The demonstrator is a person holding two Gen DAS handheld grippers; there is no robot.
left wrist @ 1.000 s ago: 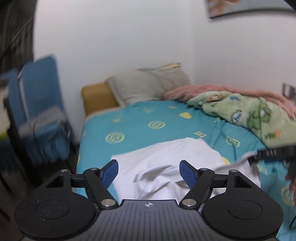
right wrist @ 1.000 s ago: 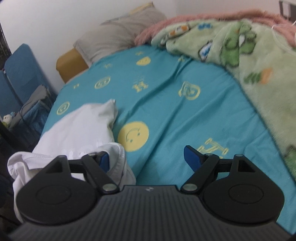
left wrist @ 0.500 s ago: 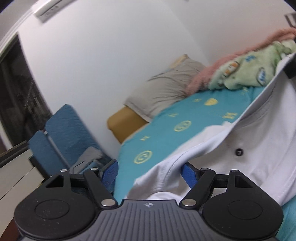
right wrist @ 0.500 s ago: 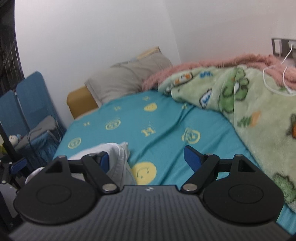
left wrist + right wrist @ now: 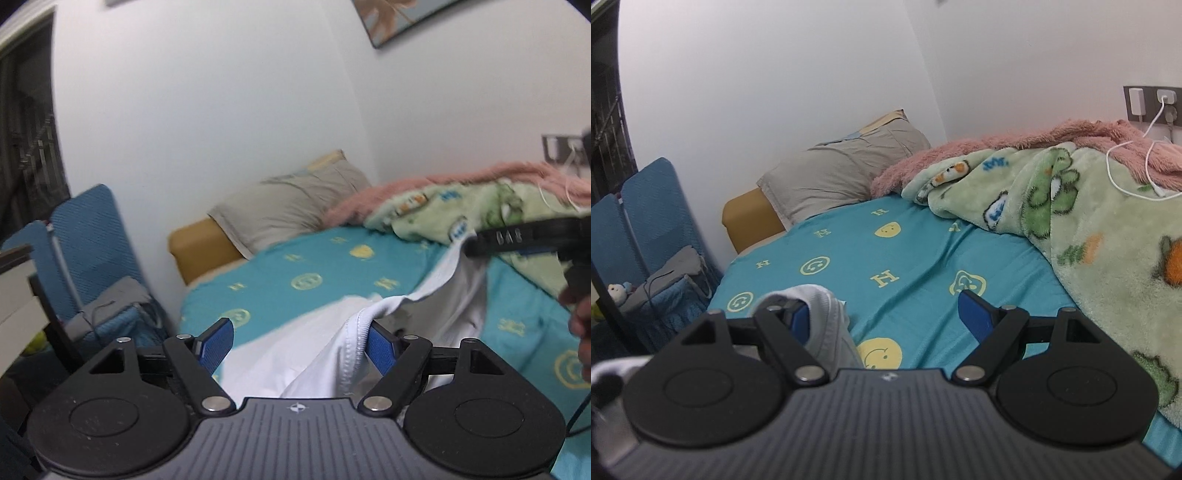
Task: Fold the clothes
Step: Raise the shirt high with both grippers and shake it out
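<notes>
Bed (image 5: 923, 258) first, since it carries the lot: the shirt (image 5: 295, 354) hangs over its near edge, part lying on the sheet, part lifted and strung between your two tools.

Biggest risk is losing the shirt outright. Neither tool has it pinched. The left gripper (image 5: 297, 326) stands wide and is opening a touch further, with the hem only hooked over one finger (image 5: 380, 343). The right gripper (image 5: 882, 306) is just as wide, cloth (image 5: 827, 317) draped over its inner finger (nothing presses on it from the other side). Pull the two apart or tip either one and the fabric will likely slide off and drop in a heap at the bed's near edge, or onto the floor beside it.

Next, a crooked fold: hooked cloth bunches, so edges may not line up when you lay it down.

Smaller: swinging right could drag the blanket (image 5: 1089, 240) at the far-right side.

Smallest: the white cable (image 5: 1123, 162) on that blanket could snag a finger.
</notes>
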